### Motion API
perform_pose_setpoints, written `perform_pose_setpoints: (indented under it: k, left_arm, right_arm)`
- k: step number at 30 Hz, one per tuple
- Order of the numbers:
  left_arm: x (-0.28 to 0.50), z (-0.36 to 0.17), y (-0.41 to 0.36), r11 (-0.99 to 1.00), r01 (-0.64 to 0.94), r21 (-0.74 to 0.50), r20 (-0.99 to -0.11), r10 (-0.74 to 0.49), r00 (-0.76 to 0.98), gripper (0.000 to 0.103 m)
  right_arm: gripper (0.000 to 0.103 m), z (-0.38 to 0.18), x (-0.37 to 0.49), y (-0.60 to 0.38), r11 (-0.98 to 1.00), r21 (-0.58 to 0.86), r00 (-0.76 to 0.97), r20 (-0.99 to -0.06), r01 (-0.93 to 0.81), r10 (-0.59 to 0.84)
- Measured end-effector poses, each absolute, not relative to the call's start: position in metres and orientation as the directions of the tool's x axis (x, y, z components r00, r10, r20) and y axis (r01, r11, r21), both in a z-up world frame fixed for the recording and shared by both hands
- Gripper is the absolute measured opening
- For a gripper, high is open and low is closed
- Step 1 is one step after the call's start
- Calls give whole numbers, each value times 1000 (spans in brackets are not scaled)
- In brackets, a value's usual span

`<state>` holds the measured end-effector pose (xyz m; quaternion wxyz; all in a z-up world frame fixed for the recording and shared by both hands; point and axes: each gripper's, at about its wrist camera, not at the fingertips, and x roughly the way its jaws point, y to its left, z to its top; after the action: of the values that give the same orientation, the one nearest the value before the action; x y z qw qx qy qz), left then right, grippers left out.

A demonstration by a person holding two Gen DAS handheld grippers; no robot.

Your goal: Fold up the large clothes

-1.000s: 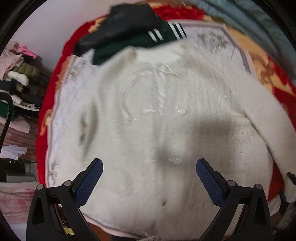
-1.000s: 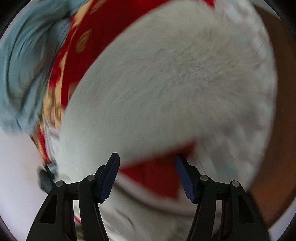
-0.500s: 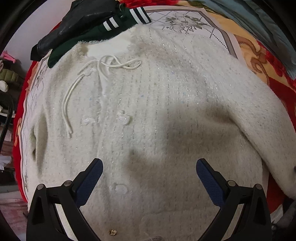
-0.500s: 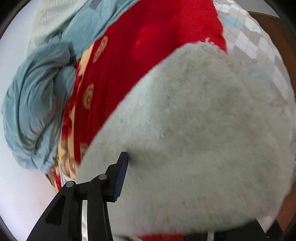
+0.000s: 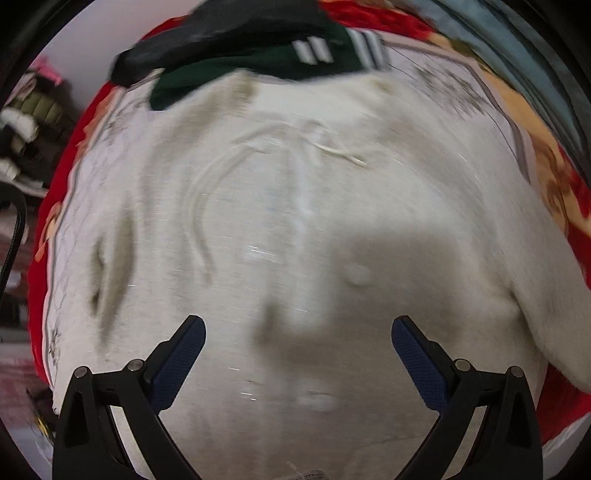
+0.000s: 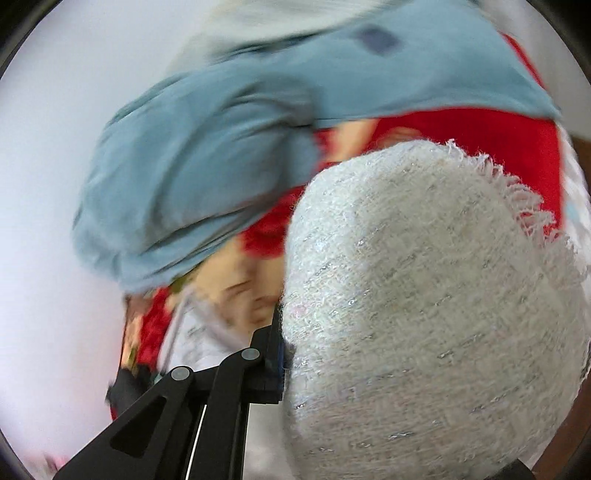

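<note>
A fluffy white sweater lies spread flat on a red patterned blanket, its drawstring looping near the collar. My left gripper hovers open just above the sweater's lower middle, with nothing between its blue pads. In the right wrist view the sweater's fringed sleeve fills the lower right, lifted off the blanket. My right gripper is closing with the sleeve between its jaws. One finger presses against the cloth; the other is hidden under it.
A dark green garment with white stripes and a black one lie at the sweater's collar end. A crumpled light blue garment sits on the blanket beyond the sleeve. Shelves of clothes stand at the left.
My right gripper closed on the sleeve and lifted it up off the blanket, rolling as it went. My left gripper shifted over the sweater and stayed open.
</note>
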<state>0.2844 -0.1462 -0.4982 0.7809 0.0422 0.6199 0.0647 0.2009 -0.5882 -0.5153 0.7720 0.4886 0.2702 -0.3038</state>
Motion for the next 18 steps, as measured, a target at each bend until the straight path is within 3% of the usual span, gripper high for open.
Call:
perform_pose_setpoints:
  k: [4, 8, 12, 18]
  left_arm:
    - [291, -486, -91, 976, -146, 158, -953, 190, 236, 103]
    - [285, -485, -23, 947, -266, 178, -948, 238, 212, 103]
    - [272, -494, 39, 905, -370, 212, -942, 290, 170, 103]
    - [231, -514, 110, 837, -481, 261, -940, 334, 72, 103]
  right_arm:
    - [8, -483, 287, -524, 523, 554, 691, -716, 648, -98]
    - [8, -489, 377, -415, 731, 455, 639, -769, 509, 33]
    - [8, -524, 443, -303, 884, 320, 532, -841, 341, 99]
    - [10, -622, 483, -127, 1000, -9, 313, -950, -7, -6]
